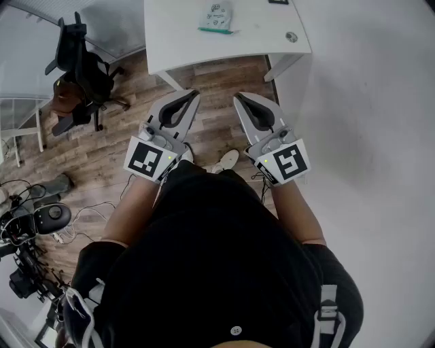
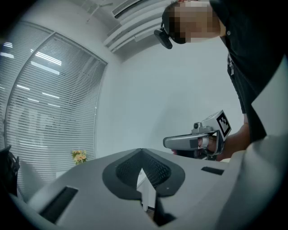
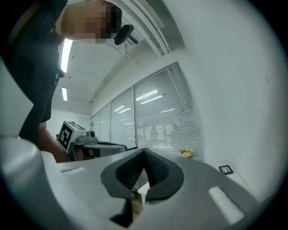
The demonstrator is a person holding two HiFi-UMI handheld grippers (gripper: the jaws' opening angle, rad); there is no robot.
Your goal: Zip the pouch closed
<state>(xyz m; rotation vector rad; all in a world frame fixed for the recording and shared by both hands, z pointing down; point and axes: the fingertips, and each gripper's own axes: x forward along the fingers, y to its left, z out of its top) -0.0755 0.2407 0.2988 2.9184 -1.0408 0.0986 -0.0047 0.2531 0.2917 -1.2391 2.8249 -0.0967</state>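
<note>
The pouch (image 1: 216,17), pale with a green pattern, lies flat on the white table (image 1: 258,41) at the top of the head view. Both grippers are held level in front of the person's body, well short of the table, side by side and pointing towards it. My left gripper (image 1: 192,93) is shut with nothing between its jaws; its own view shows the dark pads (image 2: 155,170) meeting at the tip. My right gripper (image 1: 239,96) is likewise shut and empty, its pads (image 3: 155,168) closed together. Each gripper view shows the other gripper beside it. The pouch's zip cannot be made out.
A small round object (image 1: 291,37) lies on the table's right part. A black office chair (image 1: 78,68) stands on the wooden floor at the left. Cables and camera gear (image 1: 34,224) lie at the lower left. A white wall (image 1: 380,102) runs along the right.
</note>
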